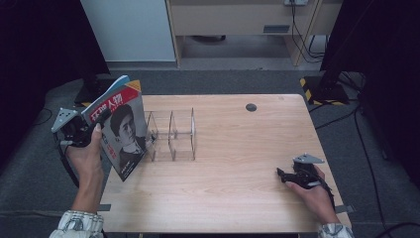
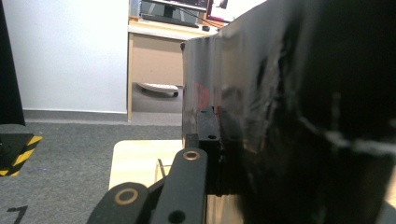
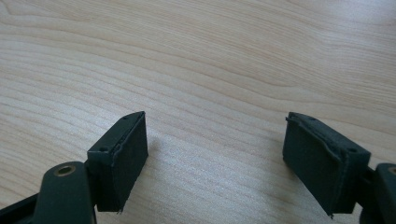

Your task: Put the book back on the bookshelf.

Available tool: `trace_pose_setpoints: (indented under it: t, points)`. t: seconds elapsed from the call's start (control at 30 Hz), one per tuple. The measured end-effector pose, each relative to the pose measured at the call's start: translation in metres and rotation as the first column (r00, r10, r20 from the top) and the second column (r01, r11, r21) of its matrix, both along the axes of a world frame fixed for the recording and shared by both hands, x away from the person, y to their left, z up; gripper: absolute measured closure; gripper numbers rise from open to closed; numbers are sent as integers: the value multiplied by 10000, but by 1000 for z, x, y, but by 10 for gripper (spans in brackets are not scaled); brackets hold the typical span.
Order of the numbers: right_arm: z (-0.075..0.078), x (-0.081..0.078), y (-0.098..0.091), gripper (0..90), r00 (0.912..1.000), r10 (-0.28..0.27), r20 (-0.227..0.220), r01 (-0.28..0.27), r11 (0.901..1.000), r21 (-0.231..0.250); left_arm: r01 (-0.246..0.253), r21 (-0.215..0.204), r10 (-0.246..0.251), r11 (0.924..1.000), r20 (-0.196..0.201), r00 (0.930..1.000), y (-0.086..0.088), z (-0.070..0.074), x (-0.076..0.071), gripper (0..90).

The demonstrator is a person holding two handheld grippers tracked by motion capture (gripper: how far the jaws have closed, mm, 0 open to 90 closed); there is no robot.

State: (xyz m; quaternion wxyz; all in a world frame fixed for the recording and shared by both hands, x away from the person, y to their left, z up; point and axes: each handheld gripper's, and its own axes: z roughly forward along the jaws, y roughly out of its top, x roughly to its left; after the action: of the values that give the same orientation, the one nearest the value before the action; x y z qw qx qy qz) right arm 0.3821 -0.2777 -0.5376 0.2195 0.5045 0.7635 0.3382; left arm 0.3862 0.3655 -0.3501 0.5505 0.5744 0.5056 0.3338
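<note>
A magazine (image 1: 121, 126) with a red title band and a portrait on its cover is held upright above the table's left edge. My left gripper (image 1: 100, 120) is shut on its left side, and a thumb rests on the cover. In the left gripper view the magazine's glossy dark cover (image 2: 261, 116) rises close against the black jaw. A clear acrylic rack (image 1: 171, 135) with upright dividers stands just right of the magazine. My right gripper (image 1: 283, 174) rests low at the table's right front, jaws wide apart over bare wood (image 3: 215, 154) with nothing between them.
The wooden table (image 1: 233, 188) has a round cable hole (image 1: 251, 107) at the back. Grey carpet surrounds it. A pale cabinet (image 1: 237, 20) and cables stand behind, and a yellow-and-black striped base (image 1: 312, 89) sits at the back right.
</note>
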Motion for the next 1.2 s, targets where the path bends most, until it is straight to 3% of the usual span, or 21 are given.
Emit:
trace_pose_setpoints:
  t: [0.27,0.5,1.2]
  points:
    - [0,0,0,224,10000,-1,-2,1,10000,3,-245,362,241,9990,110,9996,-5,-1,1,864]
    - [0,0,0,224,10000,0,-3,0,10000,3,-396,401,387,9984,225,9990,-8,-7,3,864]
    - [0,-1,0,225,10000,-24,-1,24,10000,24,-174,-483,223,9987,1014,9946,0,-21,-4,864]
